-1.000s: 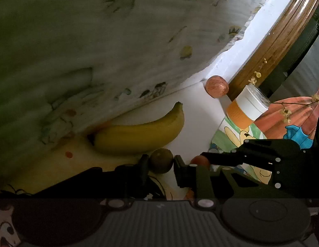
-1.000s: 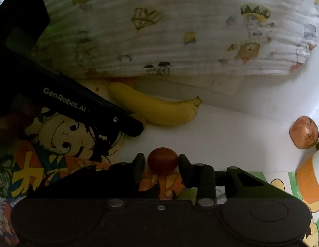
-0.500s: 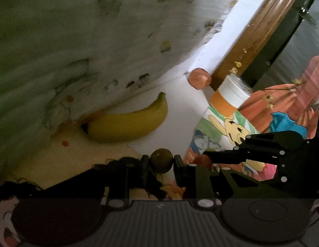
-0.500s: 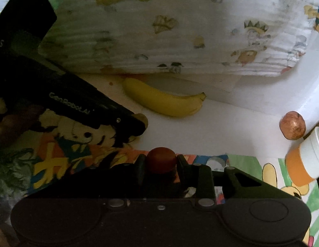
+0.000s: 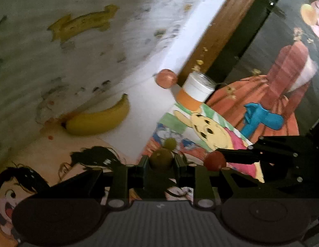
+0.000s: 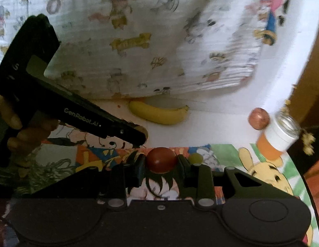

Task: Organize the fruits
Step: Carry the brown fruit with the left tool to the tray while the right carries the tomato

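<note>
My left gripper (image 5: 161,161) is shut on a small brown-green round fruit (image 5: 161,160), held above the cartoon-print cloth. My right gripper (image 6: 161,162) is shut on a small dark red round fruit (image 6: 161,162); that fruit also shows in the left wrist view (image 5: 215,161). A yellow banana (image 5: 99,121) lies on the white surface by the printed blanket and also shows in the right wrist view (image 6: 159,114). A reddish apple-like fruit (image 5: 166,78) sits by the wooden frame, also in the right wrist view (image 6: 258,118). A small green round fruit (image 5: 170,143) lies on the cloth, just beyond both grippers (image 6: 195,158).
A jar with a white lid and orange band (image 5: 195,91) stands next to the reddish fruit. A folded printed blanket (image 6: 149,41) rises behind the banana. A brown wooden frame (image 5: 221,26) runs along the right. Orange cloth and a blue object (image 5: 260,121) lie at the right.
Both grippers have lifted and pulled back from the banana, each still holding its fruit. The view has swung right; the green fruit and more of the cartoon cloth have come into view.
</note>
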Motion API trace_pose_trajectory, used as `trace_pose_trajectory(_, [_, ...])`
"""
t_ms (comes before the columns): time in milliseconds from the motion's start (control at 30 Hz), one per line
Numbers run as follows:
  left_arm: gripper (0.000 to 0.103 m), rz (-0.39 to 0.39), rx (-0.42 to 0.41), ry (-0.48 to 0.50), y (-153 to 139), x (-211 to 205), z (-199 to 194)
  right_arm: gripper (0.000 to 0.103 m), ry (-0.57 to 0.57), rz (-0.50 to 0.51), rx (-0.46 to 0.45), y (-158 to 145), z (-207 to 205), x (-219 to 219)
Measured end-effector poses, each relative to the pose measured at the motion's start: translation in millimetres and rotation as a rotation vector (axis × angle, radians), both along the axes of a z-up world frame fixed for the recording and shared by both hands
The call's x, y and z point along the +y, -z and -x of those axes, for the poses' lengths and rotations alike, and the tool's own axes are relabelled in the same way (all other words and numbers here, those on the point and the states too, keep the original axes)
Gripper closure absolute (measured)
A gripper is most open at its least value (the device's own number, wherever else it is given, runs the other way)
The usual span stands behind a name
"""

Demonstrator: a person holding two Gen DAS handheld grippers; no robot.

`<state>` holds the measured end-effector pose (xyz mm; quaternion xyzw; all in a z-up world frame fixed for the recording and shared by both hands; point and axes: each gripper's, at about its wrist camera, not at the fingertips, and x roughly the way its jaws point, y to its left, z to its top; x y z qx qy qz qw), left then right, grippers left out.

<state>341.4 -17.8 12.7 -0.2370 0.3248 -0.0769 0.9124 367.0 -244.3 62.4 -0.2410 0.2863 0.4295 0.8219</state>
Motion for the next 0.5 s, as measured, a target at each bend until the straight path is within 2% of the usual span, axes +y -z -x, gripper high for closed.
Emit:
trace_pose_trajectory(267, [0.075,-0.011,-0.008,0.066,-12,-26,29,0.069,0.118,-0.026,-0.021,-12,42,-46])
trace_pose_trajectory(500, [0.075,-0.033,0.028,0.156,-8,-52,50,0.069,0.228,-0.061,-0.018,-2,82,-85])
